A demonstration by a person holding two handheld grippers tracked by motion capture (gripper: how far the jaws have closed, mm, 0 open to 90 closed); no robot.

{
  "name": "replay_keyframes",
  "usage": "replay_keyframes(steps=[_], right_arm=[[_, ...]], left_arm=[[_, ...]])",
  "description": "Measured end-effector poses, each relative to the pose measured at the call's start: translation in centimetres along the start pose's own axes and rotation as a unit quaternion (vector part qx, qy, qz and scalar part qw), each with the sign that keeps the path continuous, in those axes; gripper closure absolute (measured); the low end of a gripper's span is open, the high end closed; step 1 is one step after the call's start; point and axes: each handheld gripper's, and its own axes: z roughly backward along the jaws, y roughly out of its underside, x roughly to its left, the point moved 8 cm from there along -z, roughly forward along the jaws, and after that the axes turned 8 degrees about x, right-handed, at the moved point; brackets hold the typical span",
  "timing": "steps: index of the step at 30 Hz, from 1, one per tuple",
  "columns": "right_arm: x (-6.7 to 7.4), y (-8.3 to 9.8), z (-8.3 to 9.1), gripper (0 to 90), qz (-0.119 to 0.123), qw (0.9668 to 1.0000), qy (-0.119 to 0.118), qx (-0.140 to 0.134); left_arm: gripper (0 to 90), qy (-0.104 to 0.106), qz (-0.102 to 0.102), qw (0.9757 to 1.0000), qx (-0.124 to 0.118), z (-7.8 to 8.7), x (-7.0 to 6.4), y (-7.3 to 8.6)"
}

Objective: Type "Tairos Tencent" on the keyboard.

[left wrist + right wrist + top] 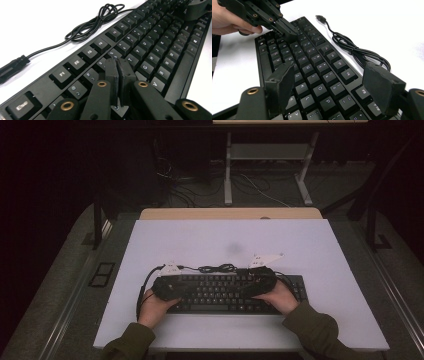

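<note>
A black keyboard (227, 294) lies on the white table near the front edge, its cable (217, 268) coiled behind it. My left gripper (117, 65) is shut, its two pads pressed together over the keys near the number row and the letter T (132, 60). In the right gripper view it appears as dark jaws (287, 28) held by a hand at the keyboard's far end. My right gripper (328, 82) stands open above the right-hand letter keys, with nothing between its pads. Both hands (152, 307) rest at the keyboard's ends in the high view.
The coiled black cable (358, 51) with its USB plug (320, 18) lies loose on the white tabletop (225, 240) behind the keyboard. A dark floor, desk legs (227, 170) and trailing wires lie beyond the table's far edge.
</note>
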Motion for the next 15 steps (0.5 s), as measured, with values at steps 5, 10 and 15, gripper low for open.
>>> replay_keyframes(steps=[5,10,15], right_arm=[[0.04,0.02,-0.01,25.5,-0.001,1.0,0.0,0.0],[0.03,0.04,0.0,25.6,-0.001,1.0,0.0,0.0],[0.01,0.05,-0.01,25.7,0.0,1.0,0.001,0.002]], left_arm=[[84.7,0.001,0.003,0.9999,-0.01,0.43,0.03,-0.17],[76.7,-0.001,0.006,0.9999,-0.016,0.63,-0.02,-0.23],[67.2,-0.001,0.007,0.9999,-0.012,0.61,-0.04,-0.12]])
